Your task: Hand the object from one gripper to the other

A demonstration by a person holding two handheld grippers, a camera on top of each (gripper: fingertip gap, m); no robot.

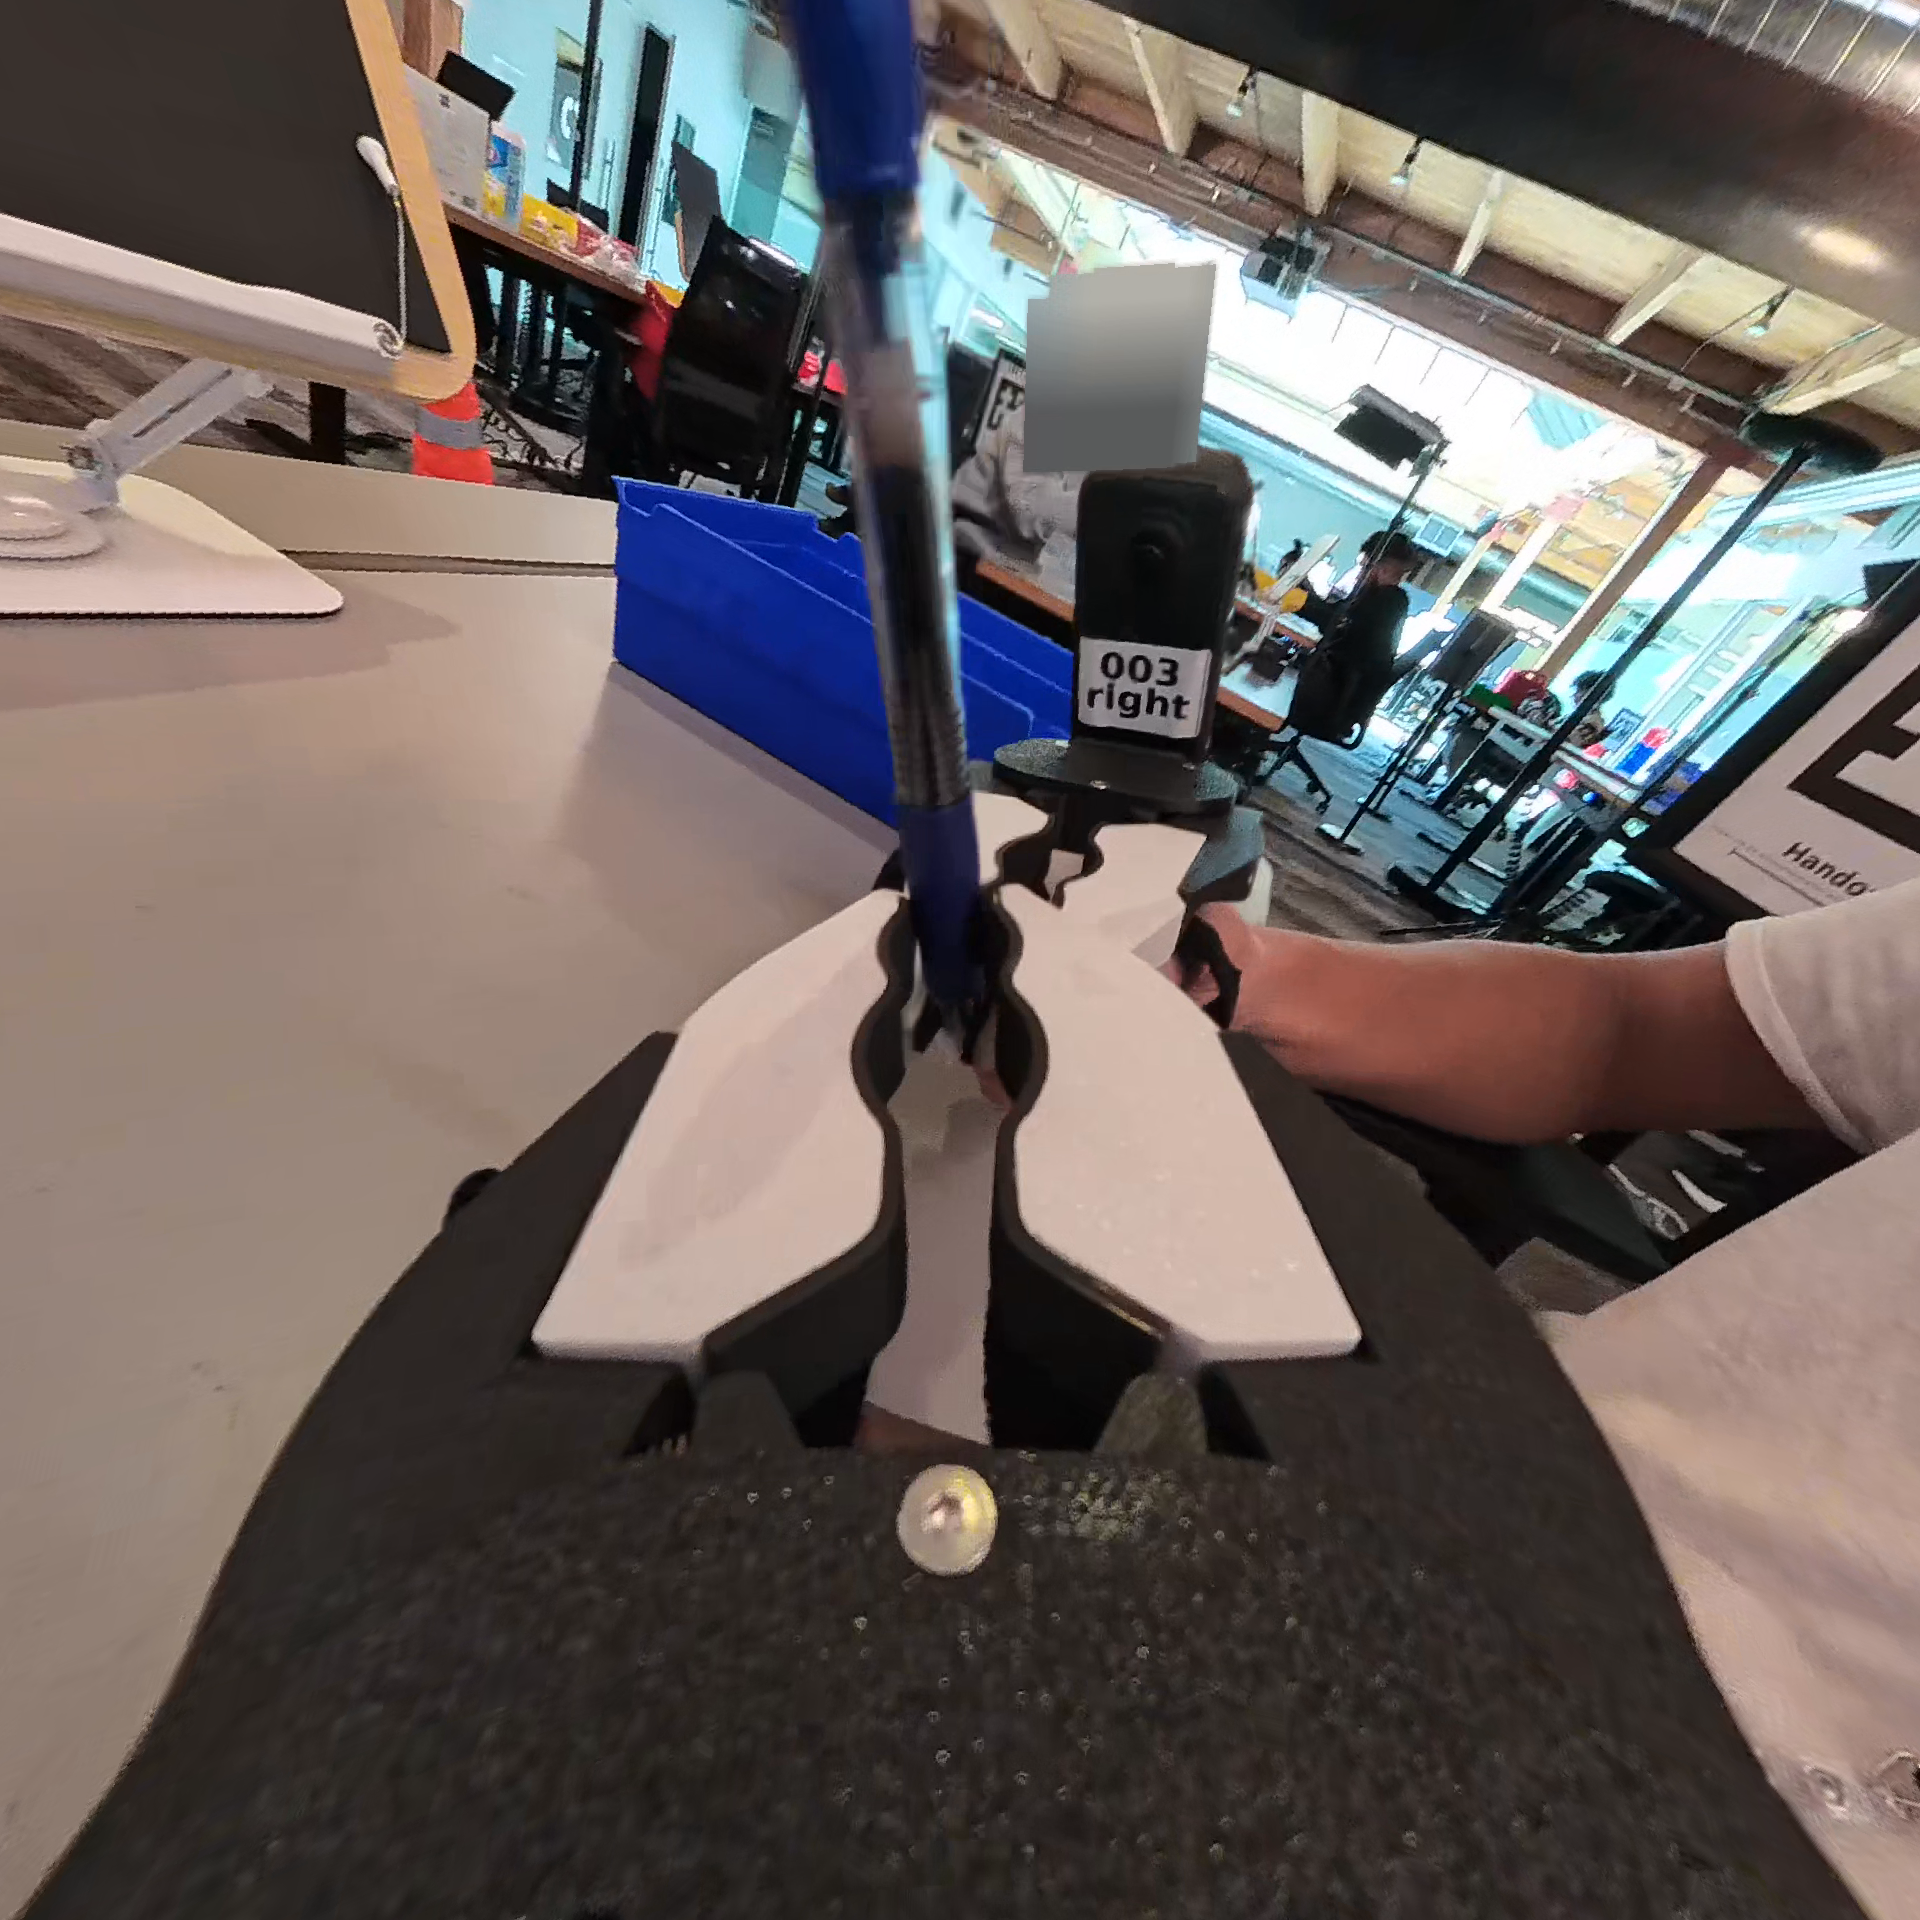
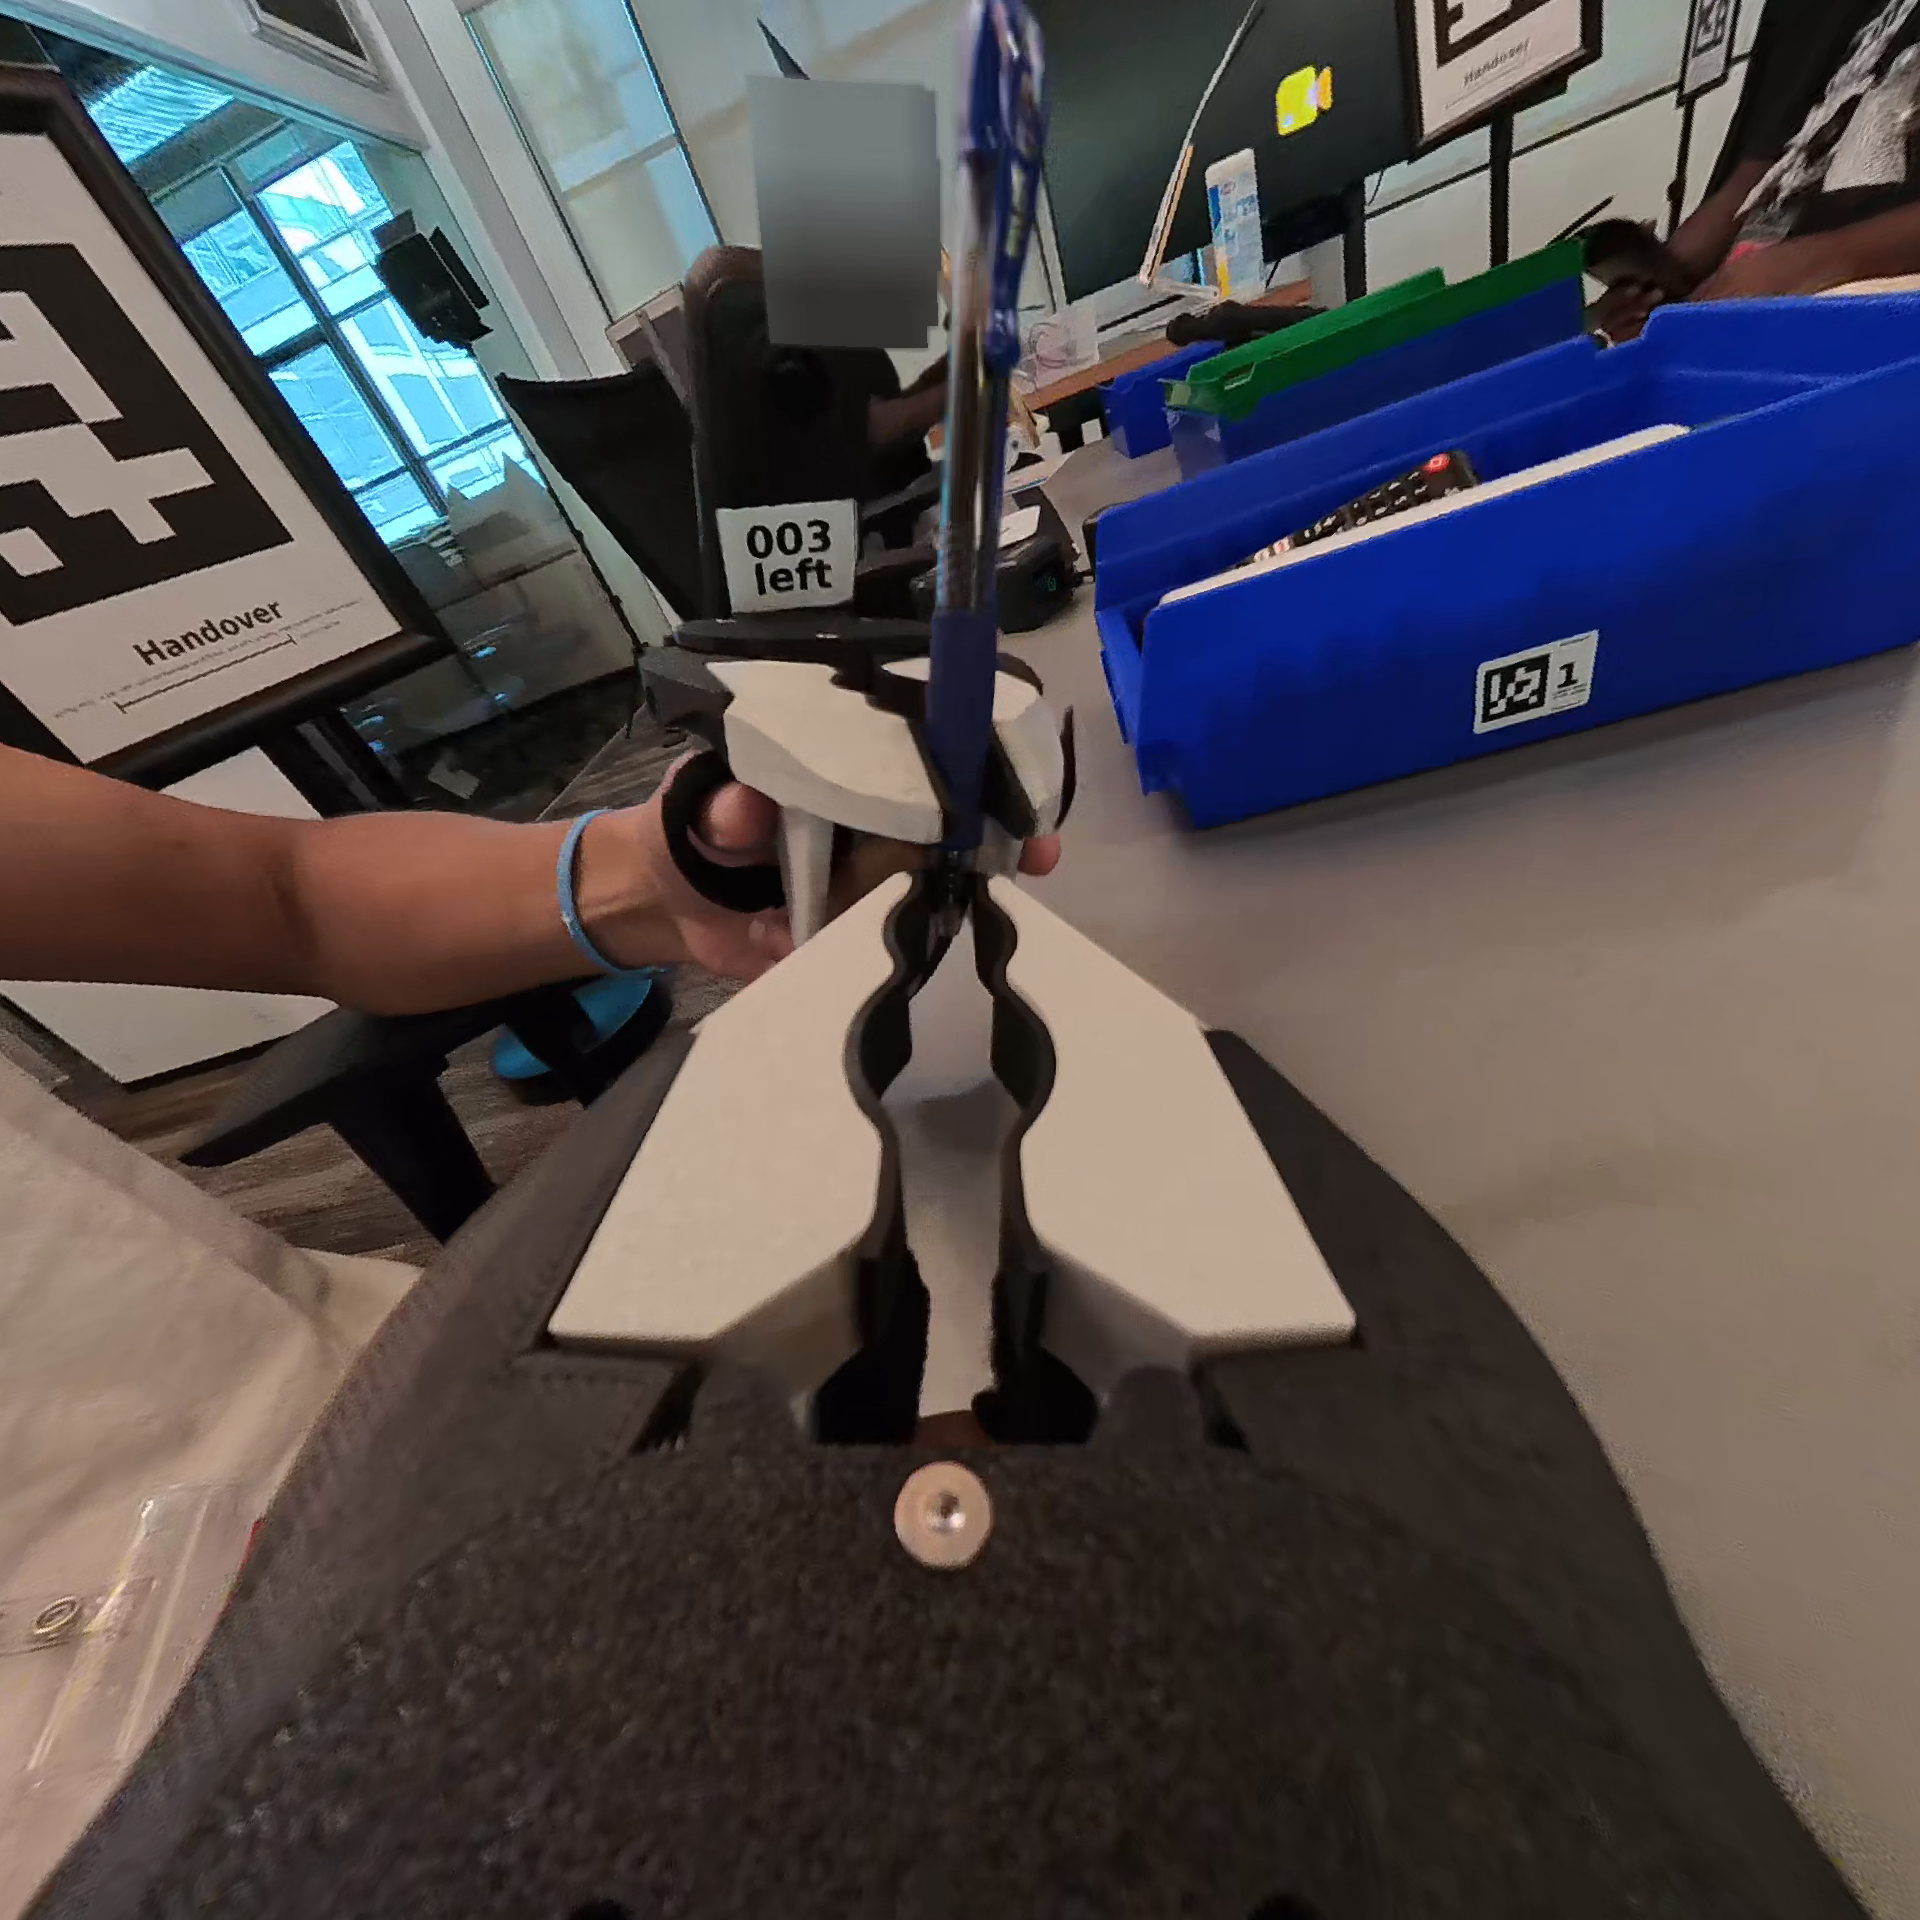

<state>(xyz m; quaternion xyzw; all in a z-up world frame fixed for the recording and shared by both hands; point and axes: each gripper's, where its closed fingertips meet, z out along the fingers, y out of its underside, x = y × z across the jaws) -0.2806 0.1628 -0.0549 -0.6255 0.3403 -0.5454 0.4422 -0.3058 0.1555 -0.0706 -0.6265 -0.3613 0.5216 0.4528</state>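
Left wrist view: left hand-held gripper (image 1: 951, 997) clamps the lower tip of a blue plastic pen with clear barrel (image 1: 904, 582), upright above the grey tabletop (image 1: 312, 935).

Right wrist view: right hand-held gripper (image 2: 951, 904) sits at the pen (image 2: 971, 582) tip just below the left; grip unclear. Judgement: close right firmly before left releases, keeping the pen vertical.
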